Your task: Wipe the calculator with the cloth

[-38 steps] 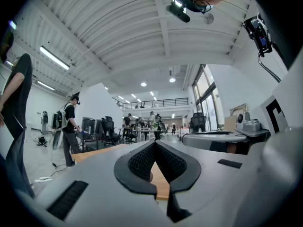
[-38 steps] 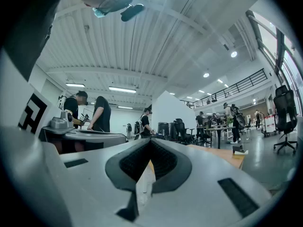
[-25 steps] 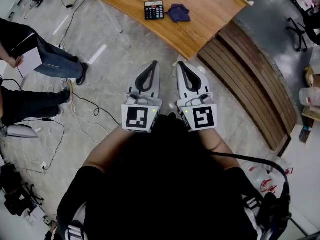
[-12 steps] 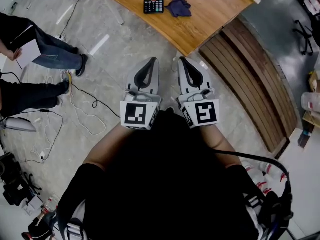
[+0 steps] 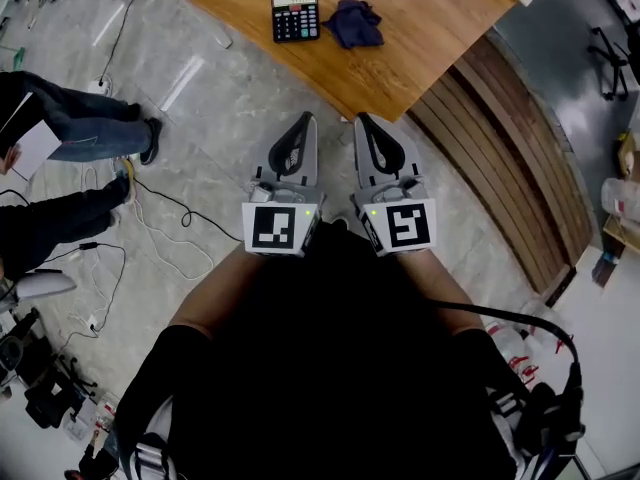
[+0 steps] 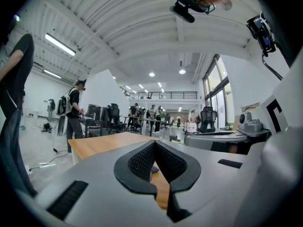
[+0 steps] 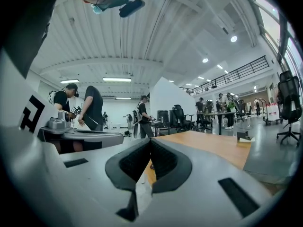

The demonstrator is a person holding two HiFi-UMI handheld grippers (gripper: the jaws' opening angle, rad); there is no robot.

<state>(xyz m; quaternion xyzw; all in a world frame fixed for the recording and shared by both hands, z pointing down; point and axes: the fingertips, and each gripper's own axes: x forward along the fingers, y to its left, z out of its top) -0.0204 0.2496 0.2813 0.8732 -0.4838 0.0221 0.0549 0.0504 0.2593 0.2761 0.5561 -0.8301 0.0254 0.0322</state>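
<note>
Your fingers (image 5: 308, 154) were closed on nothing, left gripper (image 5: 309, 117) and right gripper (image 5: 360, 119) alike, since the calculator (image 5: 295, 17), cloth (image 5: 355, 23) at its 3 o'clock, lay on the table (image 5: 430, 28) well ahead at 12 o'clock.

Big open-plan lab/office hall. High white ribbed ceiling (image 6: 142, 41) with strip lights (image 6: 60, 44), a balcony railing (image 6: 163, 95) at the far end, tall windows (image 6: 215, 86). Office chairs (image 7: 289, 98) round the far desks (image 7: 222, 113), people (image 7: 93, 109) standing about. Grey stone floor (image 5: 230, 98) strewn with loose cables (image 5: 160, 230); curved wooden desk (image 5: 420, 28) up front.
</note>
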